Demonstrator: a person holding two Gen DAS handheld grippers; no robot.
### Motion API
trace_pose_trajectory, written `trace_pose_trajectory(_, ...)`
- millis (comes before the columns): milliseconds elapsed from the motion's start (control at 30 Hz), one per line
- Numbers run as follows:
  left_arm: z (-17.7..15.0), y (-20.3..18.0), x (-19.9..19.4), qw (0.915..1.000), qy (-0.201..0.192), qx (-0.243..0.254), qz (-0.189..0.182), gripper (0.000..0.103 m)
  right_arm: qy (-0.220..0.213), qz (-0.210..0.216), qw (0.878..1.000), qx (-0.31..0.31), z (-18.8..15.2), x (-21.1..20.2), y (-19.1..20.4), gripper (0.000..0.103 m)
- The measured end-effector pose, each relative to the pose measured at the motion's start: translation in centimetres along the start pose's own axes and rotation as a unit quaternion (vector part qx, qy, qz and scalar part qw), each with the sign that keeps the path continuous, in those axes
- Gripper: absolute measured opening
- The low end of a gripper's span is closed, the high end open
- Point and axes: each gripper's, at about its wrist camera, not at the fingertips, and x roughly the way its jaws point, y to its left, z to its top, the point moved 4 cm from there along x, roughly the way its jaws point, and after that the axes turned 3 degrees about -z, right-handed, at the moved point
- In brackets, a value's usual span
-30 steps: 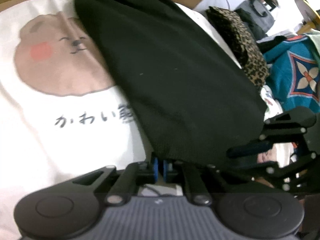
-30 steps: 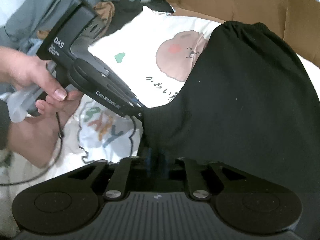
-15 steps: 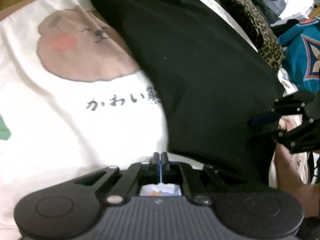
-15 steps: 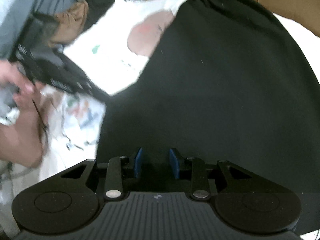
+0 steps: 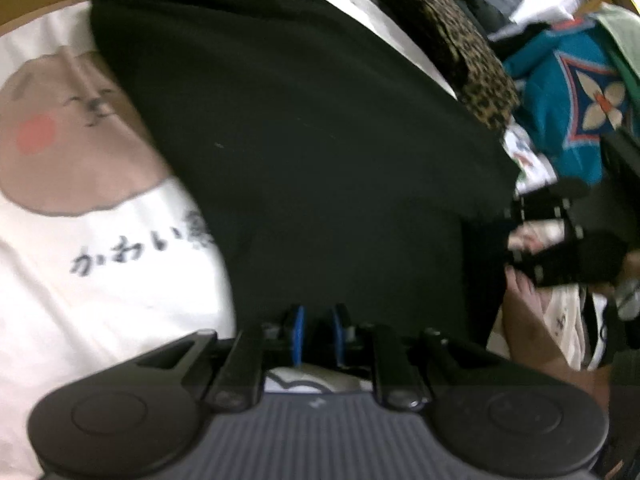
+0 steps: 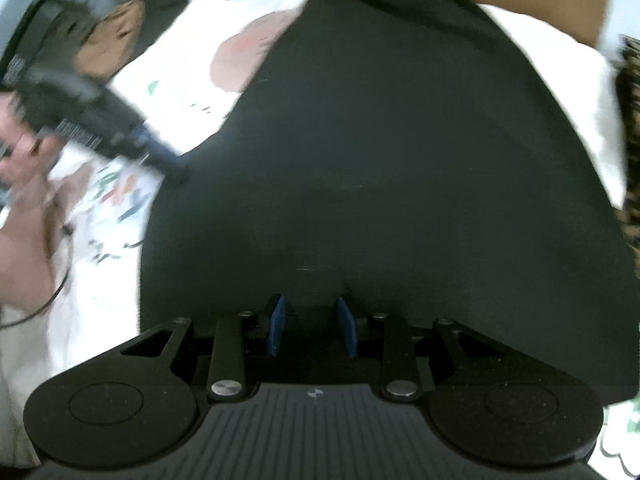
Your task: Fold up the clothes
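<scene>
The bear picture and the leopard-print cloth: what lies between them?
A black garment lies between the bear print and the leopard-print cloth, covering the bear's right edge. The left wrist view shows it.

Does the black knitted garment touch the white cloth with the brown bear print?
Touching. In the left wrist view the black knitted garment lies directly on the white cloth, covering part of its bear print.

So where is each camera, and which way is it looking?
Left wrist: rides the left tool, looks down along it at the black garment on the white bear shirt; the right tool shows at the right edge.
Right wrist: rides the right tool, looks down on the same garment; the left tool shows at left.
Shared: garment, shirt.
</scene>
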Motion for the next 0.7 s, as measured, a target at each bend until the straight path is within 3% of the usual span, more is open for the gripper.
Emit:
trace_pose_trajectory(433, -1.4, -5.3, 1.2, 0.994, 0.023, 0.1, -0.038, 0.015, -0.071, -0.097, 0.99, 0.072, -1.0, -3.6, -6.9, 0.039)
trace_pose_trajectory(700, -3.5, -6.7, 3.2, 0.9877, 0.071, 0.133, -0.042, 0.015, -0.033, -0.123, 0.991, 0.045, -3.6, -2.6, -7.8, 0.046)
